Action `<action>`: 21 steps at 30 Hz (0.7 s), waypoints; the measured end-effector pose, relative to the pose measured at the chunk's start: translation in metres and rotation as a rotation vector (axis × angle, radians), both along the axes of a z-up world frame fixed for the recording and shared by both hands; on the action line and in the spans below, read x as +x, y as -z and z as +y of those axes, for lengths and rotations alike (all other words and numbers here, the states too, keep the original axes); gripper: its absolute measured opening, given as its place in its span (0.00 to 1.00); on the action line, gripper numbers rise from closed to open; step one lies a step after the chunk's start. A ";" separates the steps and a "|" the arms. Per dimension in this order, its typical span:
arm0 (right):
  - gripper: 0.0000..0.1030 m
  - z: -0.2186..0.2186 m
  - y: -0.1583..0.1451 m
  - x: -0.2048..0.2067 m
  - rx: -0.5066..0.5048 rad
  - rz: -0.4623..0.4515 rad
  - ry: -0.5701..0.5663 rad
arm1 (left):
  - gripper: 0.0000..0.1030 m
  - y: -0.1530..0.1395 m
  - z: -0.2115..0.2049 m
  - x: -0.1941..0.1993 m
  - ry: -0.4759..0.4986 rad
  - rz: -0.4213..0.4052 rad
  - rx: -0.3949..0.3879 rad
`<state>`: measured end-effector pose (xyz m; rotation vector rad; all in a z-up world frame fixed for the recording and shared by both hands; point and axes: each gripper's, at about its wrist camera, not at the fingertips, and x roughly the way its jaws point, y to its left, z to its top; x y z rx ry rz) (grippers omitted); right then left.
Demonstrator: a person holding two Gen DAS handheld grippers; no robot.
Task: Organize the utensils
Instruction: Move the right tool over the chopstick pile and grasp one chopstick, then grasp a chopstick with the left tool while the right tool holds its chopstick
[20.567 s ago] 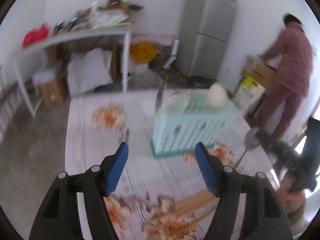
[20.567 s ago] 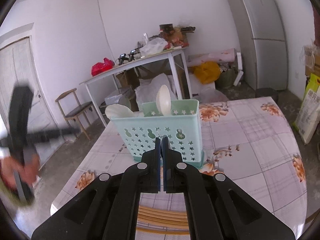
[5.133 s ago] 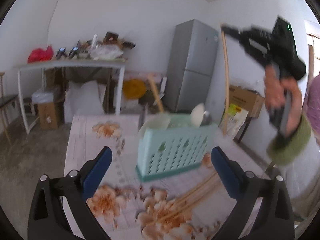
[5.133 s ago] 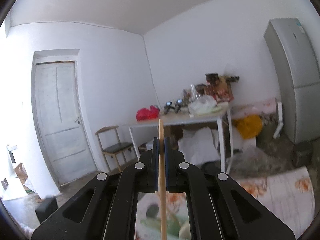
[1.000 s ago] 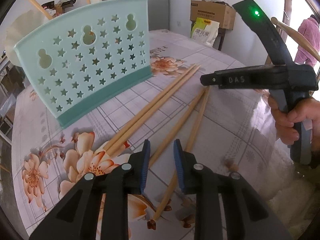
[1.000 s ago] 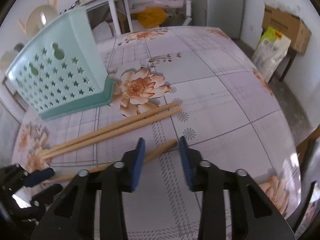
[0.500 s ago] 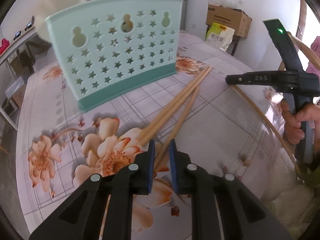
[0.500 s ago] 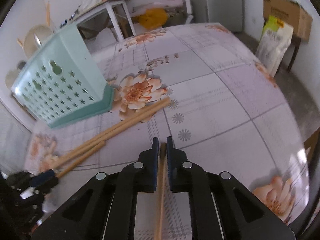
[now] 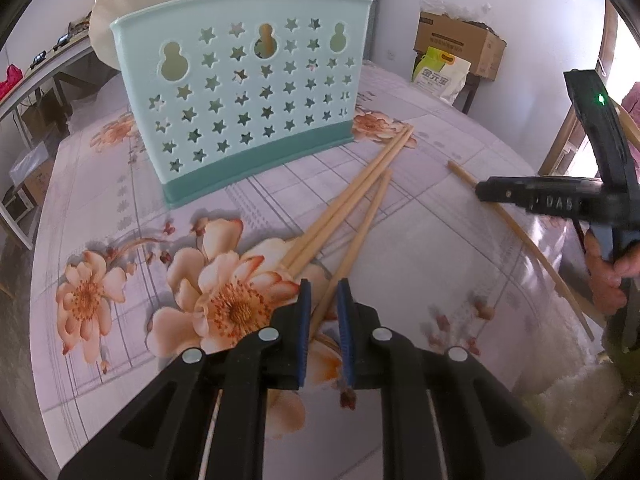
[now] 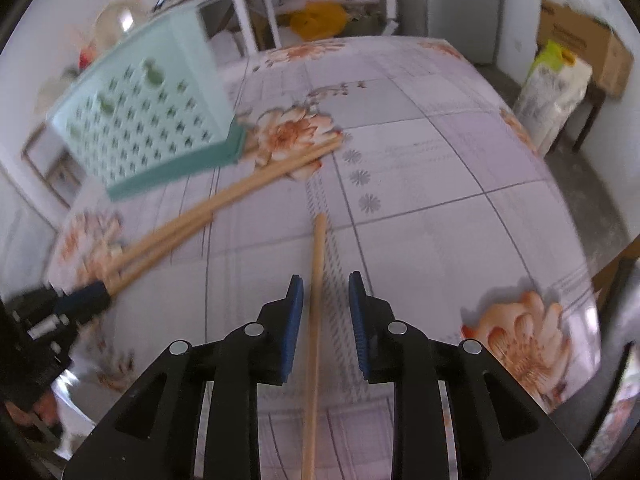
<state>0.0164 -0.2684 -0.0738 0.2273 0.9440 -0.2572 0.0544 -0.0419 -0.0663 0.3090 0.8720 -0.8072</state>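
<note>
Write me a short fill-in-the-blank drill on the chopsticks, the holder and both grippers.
1. The mint utensil holder is pierced with gourd shapes and ____.
2. A single ____ runs between the left gripper pads.
3. The right gripper jaws are ____ around another chopstick.
4. The tablecloth print shows ____.

Missing words: stars; chopstick; opening; flowers

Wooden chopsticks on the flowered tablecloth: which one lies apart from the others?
The lone wooden chopstick running between the right tool's opening jaws, untouched by the pads; the other three chopsticks fan out together from the mint-green perforated plastic holder.
</note>
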 end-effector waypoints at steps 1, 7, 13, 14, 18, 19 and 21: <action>0.22 0.006 0.001 0.000 -0.031 0.012 -0.013 | 0.12 0.000 0.001 -0.002 0.002 0.009 -0.001; 0.04 0.014 0.000 -0.001 -0.065 0.023 -0.052 | 0.12 -0.005 -0.001 -0.016 0.044 0.110 -0.030; 0.04 -0.010 -0.001 0.000 0.098 -0.020 -0.011 | 0.13 -0.009 -0.019 -0.017 0.083 0.105 -0.007; 0.04 -0.011 -0.001 0.001 0.106 -0.024 -0.008 | 0.14 -0.009 -0.023 -0.016 0.090 0.104 0.000; 0.04 -0.010 -0.001 0.001 0.123 -0.033 -0.005 | 0.15 -0.007 -0.044 -0.012 0.119 0.091 0.044; 0.04 -0.011 -0.001 0.001 0.130 -0.035 -0.004 | 0.15 -0.007 -0.049 -0.010 0.128 0.085 0.051; 0.04 -0.012 -0.001 0.000 0.146 -0.039 -0.006 | 0.15 -0.008 -0.059 -0.006 0.142 0.084 0.064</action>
